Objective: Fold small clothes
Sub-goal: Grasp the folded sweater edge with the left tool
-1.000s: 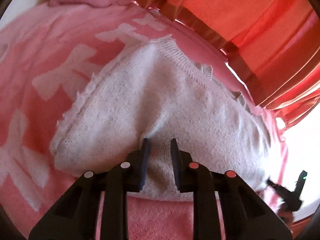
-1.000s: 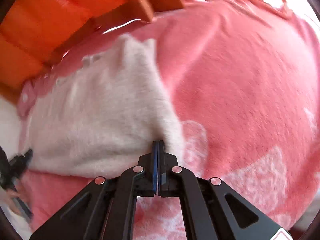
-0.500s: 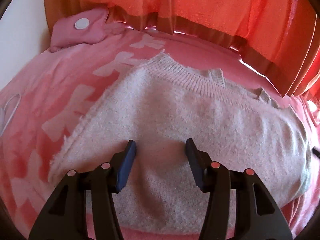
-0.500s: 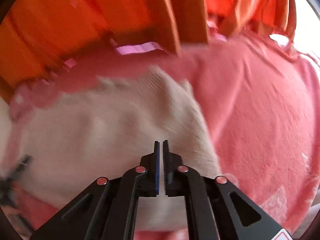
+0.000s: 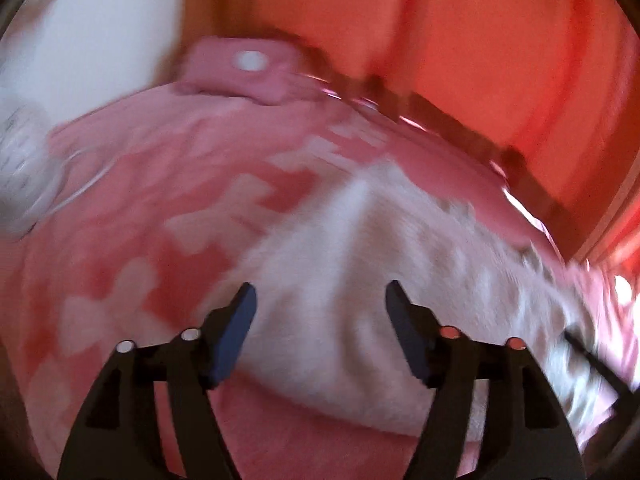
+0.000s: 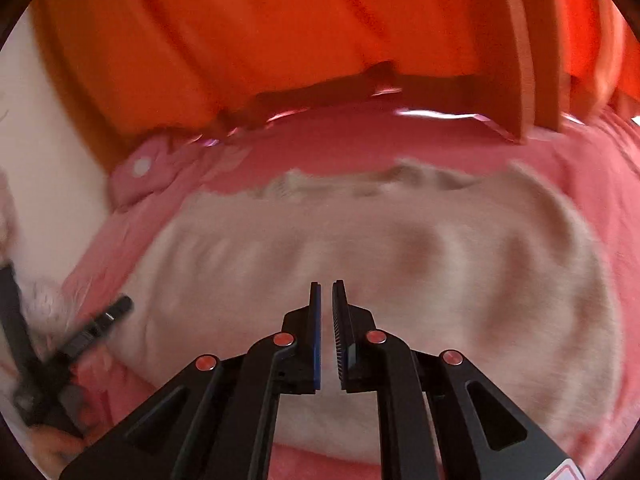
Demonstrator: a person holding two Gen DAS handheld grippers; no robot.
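A pink blanket (image 6: 592, 184) with pale patches lies under orange curtains (image 6: 280, 32). On it the white sweater (image 6: 360, 248) lies spread, blurred, apparently flat. The left gripper (image 5: 320, 300) hovers with jaws released wide; the right gripper (image 6: 327, 300) has jaws slightly parted, grasping nothing.

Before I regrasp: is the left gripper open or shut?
Open. The left gripper shows a wide gap between its fingers, nothing clamped, above the white knit sweater.

A home bedroom: a pink patterned blanket (image 5: 168, 216) covers a bed beside orange curtains (image 6: 248, 32).
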